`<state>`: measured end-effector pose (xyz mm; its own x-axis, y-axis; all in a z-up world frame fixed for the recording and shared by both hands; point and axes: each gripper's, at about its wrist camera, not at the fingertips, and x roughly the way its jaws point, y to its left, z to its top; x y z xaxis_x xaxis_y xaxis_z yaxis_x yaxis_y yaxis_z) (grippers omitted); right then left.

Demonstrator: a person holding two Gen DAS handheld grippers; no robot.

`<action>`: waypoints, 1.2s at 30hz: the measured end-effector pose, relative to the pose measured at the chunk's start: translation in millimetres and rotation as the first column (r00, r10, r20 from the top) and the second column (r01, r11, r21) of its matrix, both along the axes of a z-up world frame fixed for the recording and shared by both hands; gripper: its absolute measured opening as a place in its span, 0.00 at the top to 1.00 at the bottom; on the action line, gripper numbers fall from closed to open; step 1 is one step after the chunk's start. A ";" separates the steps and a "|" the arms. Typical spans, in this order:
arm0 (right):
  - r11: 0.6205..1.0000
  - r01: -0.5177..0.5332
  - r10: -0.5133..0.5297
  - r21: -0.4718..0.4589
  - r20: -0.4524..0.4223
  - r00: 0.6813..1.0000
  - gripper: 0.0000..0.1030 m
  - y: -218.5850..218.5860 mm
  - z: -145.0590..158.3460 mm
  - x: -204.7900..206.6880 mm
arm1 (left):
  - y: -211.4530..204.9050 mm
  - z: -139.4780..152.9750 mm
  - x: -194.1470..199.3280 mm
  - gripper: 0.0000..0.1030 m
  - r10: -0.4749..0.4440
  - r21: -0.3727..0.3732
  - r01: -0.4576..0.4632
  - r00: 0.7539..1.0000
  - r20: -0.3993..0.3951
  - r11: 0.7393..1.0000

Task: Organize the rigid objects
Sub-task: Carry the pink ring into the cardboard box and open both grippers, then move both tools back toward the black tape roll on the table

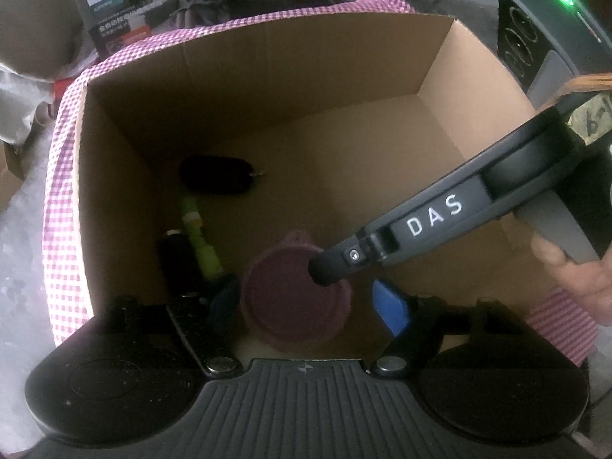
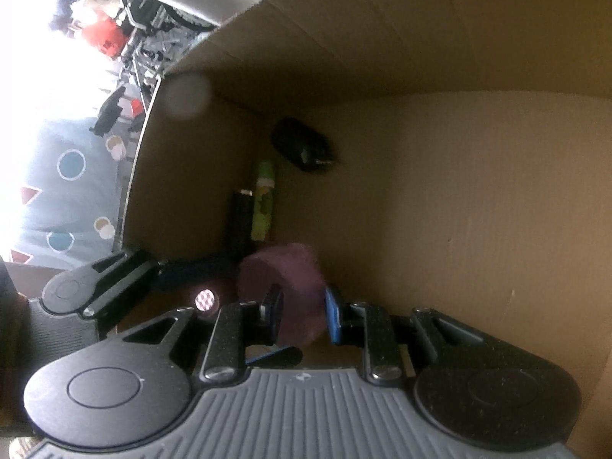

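A purple round container [image 1: 290,306] sits low in an open cardboard box [image 1: 267,76], near the front wall. My left gripper [image 1: 306,306] is open and straddles it; the blue right pad [image 1: 390,310] stands clear of its rim. My right gripper [image 1: 325,271] reaches in from the right, its tip on the container. In the right wrist view my right gripper [image 2: 304,310] is shut on the purple container [image 2: 290,267], which looks blurred. On the box [image 2: 420,38] floor lie a green tube [image 1: 199,237], a black bottle [image 1: 179,264] and a black oval object [image 1: 218,179].
The box rests on a pink checked cloth [image 1: 61,191]. Behind it stands a Philips carton [image 1: 107,11]; a dark device with a green light [image 1: 543,30] stands at the back right. A hand [image 1: 581,279] holds the right gripper. The right half of the box floor is bare.
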<state>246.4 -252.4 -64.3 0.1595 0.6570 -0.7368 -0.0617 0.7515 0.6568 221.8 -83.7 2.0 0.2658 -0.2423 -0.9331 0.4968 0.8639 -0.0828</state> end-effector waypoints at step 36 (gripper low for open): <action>0.951 0.302 -0.295 0.064 0.475 0.829 0.36 -60.2 57.4 -262.2 | 44.8 21.8 -187.4 0.14 0.068 -0.161 -0.025 0.961 0.266 0.987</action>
<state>-15.8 -312.6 -6.9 0.6773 0.5113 -0.5290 -0.1335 0.7926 0.5950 34.4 -38.9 23.8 0.5171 -0.3592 -0.7769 0.4783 0.8740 -0.0857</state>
